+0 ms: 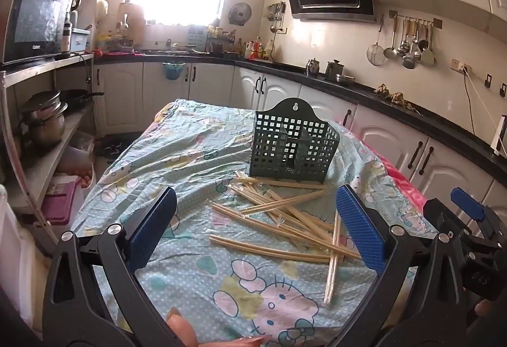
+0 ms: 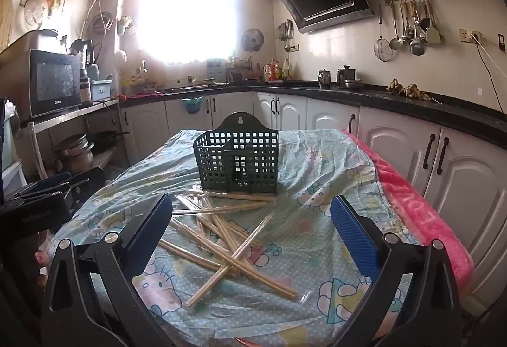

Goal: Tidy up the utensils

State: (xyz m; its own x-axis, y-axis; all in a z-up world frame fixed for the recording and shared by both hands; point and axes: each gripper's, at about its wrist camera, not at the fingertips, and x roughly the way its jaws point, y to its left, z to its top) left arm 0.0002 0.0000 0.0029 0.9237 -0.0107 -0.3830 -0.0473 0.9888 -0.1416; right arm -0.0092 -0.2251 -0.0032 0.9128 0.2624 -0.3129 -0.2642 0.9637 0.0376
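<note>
Several pairs of wooden chopsticks in clear wrappers (image 1: 285, 213) lie scattered on a table with a Hello Kitty cloth (image 1: 196, 163); they also show in the right wrist view (image 2: 228, 239). A dark green lattice utensil holder (image 1: 293, 144) stands upright just behind them, also in the right wrist view (image 2: 237, 160). My left gripper (image 1: 256, 229) is open and empty above the near side of the pile. My right gripper (image 2: 252, 232) is open and empty, also above the pile. The right gripper shows at the right edge of the left wrist view (image 1: 469, 213).
A pink towel (image 2: 421, 220) lies along the table's right edge. White cabinets with a black counter (image 2: 412, 109) run behind and to the right. A shelf with pots (image 1: 44, 121) and a microwave (image 1: 35, 20) stands to the left.
</note>
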